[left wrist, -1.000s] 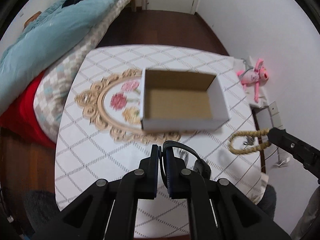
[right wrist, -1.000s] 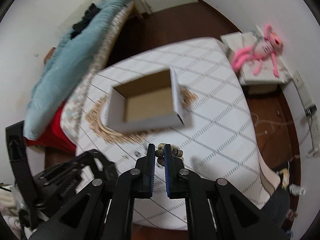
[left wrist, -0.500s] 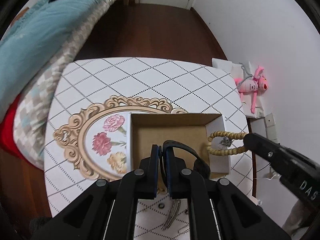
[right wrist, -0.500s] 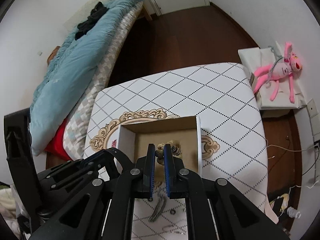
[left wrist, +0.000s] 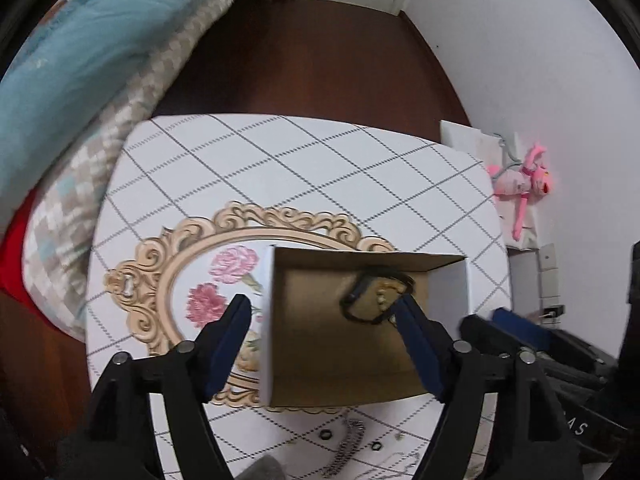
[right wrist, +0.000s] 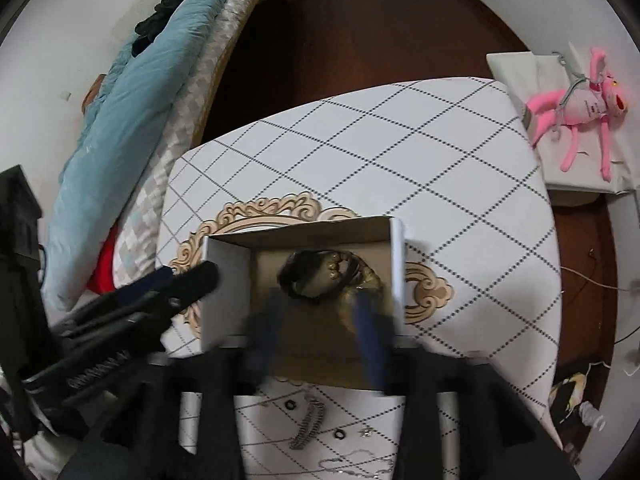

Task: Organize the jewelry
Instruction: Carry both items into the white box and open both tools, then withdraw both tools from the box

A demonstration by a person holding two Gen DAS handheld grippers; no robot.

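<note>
An open cardboard box [left wrist: 448,284] [right wrist: 224,272] stands on the table. Inside it lie a black bracelet [left wrist: 352,300] [right wrist: 296,272] and a tan beaded bracelet [left wrist: 394,280] [right wrist: 372,280], overlapping. My left gripper [left wrist: 324,316] is open and empty above the box, one finger on each side of the box's left wall. My right gripper [right wrist: 316,312] is open, blurred, and empty, just above the box's near part. The left gripper's fingers [right wrist: 192,276] show at the left of the right wrist view.
Small rings [right wrist: 290,405], a silver chain [right wrist: 308,428] and thin necklaces [right wrist: 352,464] lie on the table [left wrist: 280,168] in front of the box. A bed with a blue quilt [right wrist: 132,112] is at the left. A pink plush toy [right wrist: 576,100] lies at the right.
Both grippers have opened above the box. The black bracelet and the beaded bracelet have left them and now lie in the box.
</note>
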